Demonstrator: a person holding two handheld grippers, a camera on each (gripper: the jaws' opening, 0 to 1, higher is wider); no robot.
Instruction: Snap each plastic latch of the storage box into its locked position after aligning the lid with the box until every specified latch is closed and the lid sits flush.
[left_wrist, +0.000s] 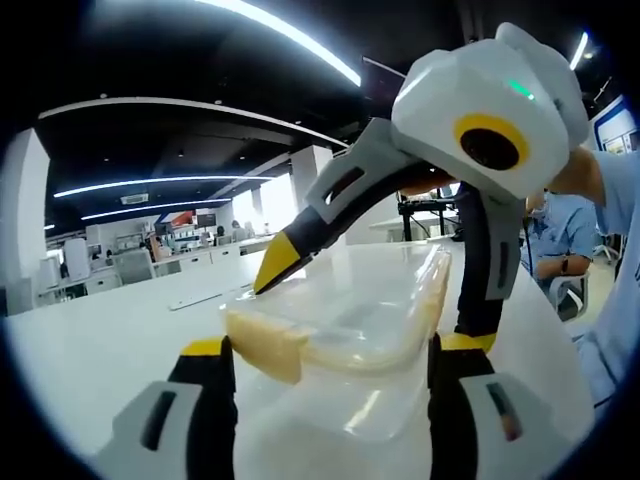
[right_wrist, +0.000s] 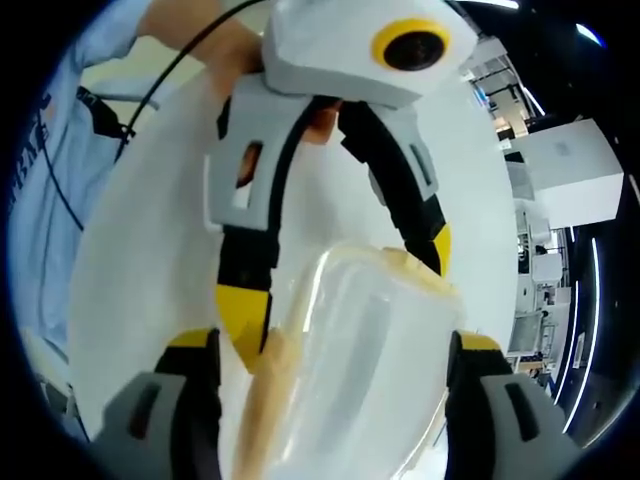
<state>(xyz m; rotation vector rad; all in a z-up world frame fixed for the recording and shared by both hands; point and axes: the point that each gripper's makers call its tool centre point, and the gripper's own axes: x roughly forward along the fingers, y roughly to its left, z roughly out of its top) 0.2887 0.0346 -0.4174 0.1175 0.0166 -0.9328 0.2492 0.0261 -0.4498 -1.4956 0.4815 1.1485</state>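
The clear storage box (left_wrist: 350, 330) lies on the white tabletop (left_wrist: 110, 340), long side running from one hand-held gripper to the other. The left hand-held gripper (left_wrist: 330, 370) is open wide around its near end. The right hand-held gripper (right_wrist: 335, 370) is open around the far end. The latches are hard to make out.

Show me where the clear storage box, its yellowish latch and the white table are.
storage box (left_wrist: 350, 300), left gripper view, clear lid top.
latch (left_wrist: 265, 345), left gripper view, near end flap.
table (left_wrist: 110, 330), left gripper view, bare surface.
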